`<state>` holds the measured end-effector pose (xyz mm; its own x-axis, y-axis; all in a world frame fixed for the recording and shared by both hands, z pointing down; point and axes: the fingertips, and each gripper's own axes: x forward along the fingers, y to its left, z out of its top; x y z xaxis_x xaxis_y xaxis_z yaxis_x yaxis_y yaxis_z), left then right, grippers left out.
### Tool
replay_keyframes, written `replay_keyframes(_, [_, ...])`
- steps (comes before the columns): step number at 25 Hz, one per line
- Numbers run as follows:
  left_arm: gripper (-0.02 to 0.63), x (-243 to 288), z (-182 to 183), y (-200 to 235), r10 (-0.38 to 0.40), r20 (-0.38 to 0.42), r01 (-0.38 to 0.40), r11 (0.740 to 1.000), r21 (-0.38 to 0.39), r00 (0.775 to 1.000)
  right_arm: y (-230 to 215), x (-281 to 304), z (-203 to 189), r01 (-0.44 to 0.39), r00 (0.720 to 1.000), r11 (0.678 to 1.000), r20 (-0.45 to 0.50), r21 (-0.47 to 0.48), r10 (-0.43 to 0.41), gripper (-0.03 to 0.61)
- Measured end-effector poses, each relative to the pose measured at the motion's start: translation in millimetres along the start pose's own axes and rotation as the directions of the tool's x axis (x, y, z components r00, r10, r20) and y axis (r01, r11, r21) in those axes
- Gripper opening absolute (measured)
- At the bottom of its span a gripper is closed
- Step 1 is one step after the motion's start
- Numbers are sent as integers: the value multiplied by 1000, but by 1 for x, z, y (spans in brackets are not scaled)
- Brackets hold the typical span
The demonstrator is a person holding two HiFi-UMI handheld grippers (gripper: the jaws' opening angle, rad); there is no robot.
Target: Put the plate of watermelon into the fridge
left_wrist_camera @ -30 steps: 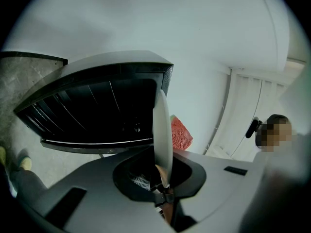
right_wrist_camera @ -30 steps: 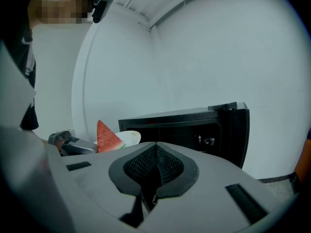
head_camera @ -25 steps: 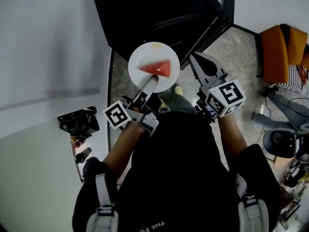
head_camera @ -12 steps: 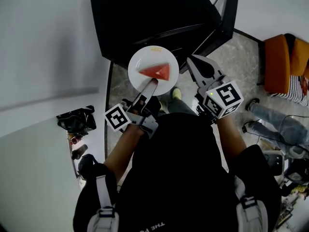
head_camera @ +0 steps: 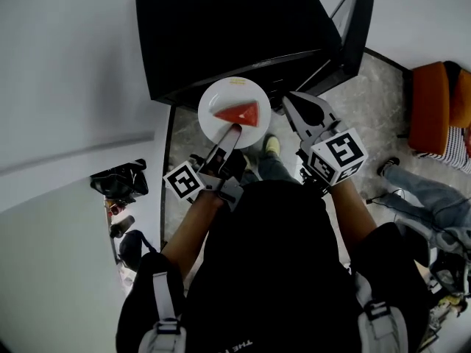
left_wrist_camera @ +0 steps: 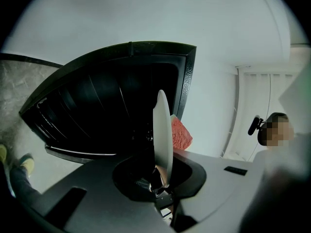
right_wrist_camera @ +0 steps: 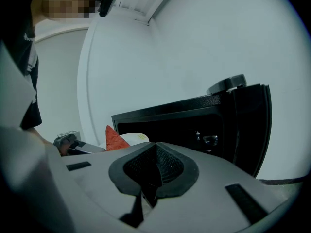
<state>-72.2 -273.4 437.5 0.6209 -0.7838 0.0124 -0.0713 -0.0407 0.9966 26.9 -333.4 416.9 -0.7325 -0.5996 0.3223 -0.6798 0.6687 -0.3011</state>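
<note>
Watermelon (head_camera: 239, 113), one red wedge, lies on a white round plate (head_camera: 252, 94), and the left gripper (head_camera: 232, 129) grips this plate by the near rim. In the left gripper view the plate (left_wrist_camera: 163, 125) is seen edge-on, standing between the two jaws, which are closed on its rim, and the wedge (left_wrist_camera: 181, 134) shows at the right side of it. The plate is held out ahead of the left gripper, in the air above the grey stone floor (head_camera: 188, 131), just before the open front of a small black fridge (head_camera: 228, 28). If the far rim is already past the opening, I cannot tell.

The fridge door (head_camera: 355, 28) stands swung open, ahead and to the right of the right gripper (head_camera: 294, 103). In the left gripper view the dark inside of the fridge (left_wrist_camera: 102, 115) fills the space ahead of the gripper and to its left.

The right gripper (right_wrist_camera: 153, 171) is empty: its jaws are pressed together with nothing between them. It is held just to the right of the plate, apart from it. From its own view the plate (right_wrist_camera: 138, 138) and the wedge (right_wrist_camera: 114, 139) are to its left, and the fridge (right_wrist_camera: 194, 125) with its open door (right_wrist_camera: 252, 130) is ahead.
</note>
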Motion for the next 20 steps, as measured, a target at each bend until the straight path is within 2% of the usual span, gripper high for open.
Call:
replay_keyframes(12, [34, -6, -4, 26, 38, -30, -39, 999, -10, 999, 5, -2, -23, 10, 1000, 1000, -23, -1, -10, 14])
replay_keyframes(20, [34, -10, -8, 49, 53, -53, -54, 998, -15, 997, 15, 3, -40, -42, 999, 999, -21, -2, 42, 14])
